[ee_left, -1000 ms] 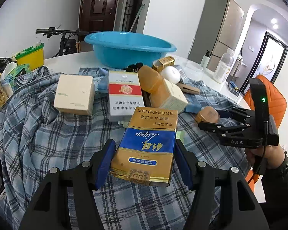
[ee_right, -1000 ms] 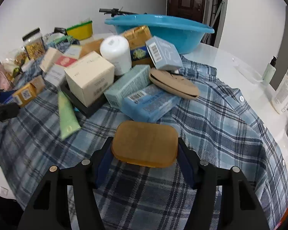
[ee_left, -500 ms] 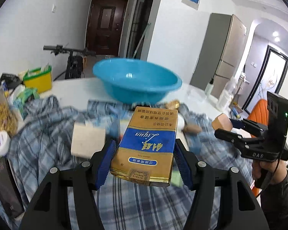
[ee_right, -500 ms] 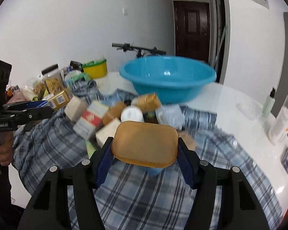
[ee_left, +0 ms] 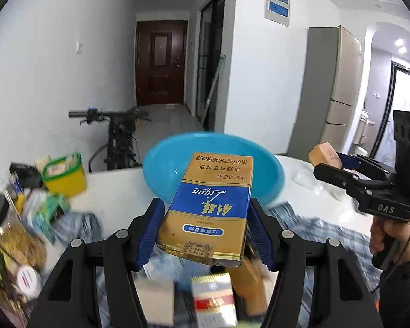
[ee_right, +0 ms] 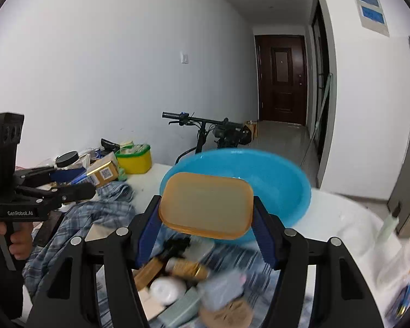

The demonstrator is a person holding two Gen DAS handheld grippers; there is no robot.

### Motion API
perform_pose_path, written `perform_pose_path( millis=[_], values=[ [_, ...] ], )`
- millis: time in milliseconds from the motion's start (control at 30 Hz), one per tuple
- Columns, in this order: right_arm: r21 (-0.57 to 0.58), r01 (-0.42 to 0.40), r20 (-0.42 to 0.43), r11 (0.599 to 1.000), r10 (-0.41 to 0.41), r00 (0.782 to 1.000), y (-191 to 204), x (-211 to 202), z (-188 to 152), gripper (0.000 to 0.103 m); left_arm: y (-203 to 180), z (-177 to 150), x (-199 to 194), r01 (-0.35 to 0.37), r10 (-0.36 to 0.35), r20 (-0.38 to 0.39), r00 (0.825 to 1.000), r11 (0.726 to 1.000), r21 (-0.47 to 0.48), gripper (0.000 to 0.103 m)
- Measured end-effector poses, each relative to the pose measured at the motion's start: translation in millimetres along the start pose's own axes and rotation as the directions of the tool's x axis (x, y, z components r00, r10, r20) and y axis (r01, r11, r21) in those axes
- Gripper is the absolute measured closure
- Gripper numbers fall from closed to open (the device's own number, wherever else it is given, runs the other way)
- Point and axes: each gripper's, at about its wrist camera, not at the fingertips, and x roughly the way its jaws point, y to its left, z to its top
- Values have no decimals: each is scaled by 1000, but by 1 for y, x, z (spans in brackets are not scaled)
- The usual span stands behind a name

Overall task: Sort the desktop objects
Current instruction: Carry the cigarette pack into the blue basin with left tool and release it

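My left gripper is shut on a gold and blue carton, held in the air in front of the blue basin. My right gripper is shut on a flat tan box, also lifted, with the blue basin just behind it. In the left wrist view the right gripper shows at the right with the tan box in it. In the right wrist view the left gripper shows at the left with the gold carton.
Below lie several boxes and a white jar on a plaid cloth, blurred. A yellow tub and a grain jar stand at the left, a bicycle behind the table, bottles at the right.
Both grippers have risen from the plaid cloth with their boxes and tilted up, coming closer to the blue basin. The pile of objects has dropped to the bottom of both views.
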Motion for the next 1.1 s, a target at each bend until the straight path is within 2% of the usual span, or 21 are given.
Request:
perform_pose_path(
  millis=[100, 200, 333, 433, 667, 700, 767, 1100],
  values=[
    [-30, 12, -4, 999, -12, 1000, -3, 17, 19, 41, 3, 24, 15, -11, 11, 12, 1000, 1000, 1, 39],
    [-44, 12, -9, 999, -12, 1000, -6, 35, 37, 41, 4, 46, 32, -59, 58, 33, 998, 998, 13, 39],
    [-45, 19, -17, 999, -19, 1000, -13, 56, 55, 41, 9, 65, 54, -47, 47, 42, 998, 999, -9, 39],
    [-40, 3, -21, 999, -4, 1000, -17, 70, 60, 41, 9, 71, 74, -65, 65, 45, 997, 998, 6, 39],
    [-30, -11, -63, 999, 9, 998, -24, 102, 40, 41, 15, 60, 112, -66, 66, -11, 998, 998, 0, 39],
    [-31, -11, -99, 999, 8, 995, -26, 109, 38, 41, 17, 57, 116, -66, 66, -20, 998, 998, 1, 39],
    [-32, 14, -104, 999, -18, 994, -30, 112, 35, 41, 21, 49, 121, -73, 72, -23, 997, 997, -8, 39],
    [-16, -17, -152, 1000, 14, 988, -35, 121, 26, 41, 23, 37, 149, -84, 85, -78, 993, 996, 16, 39]
  ],
)
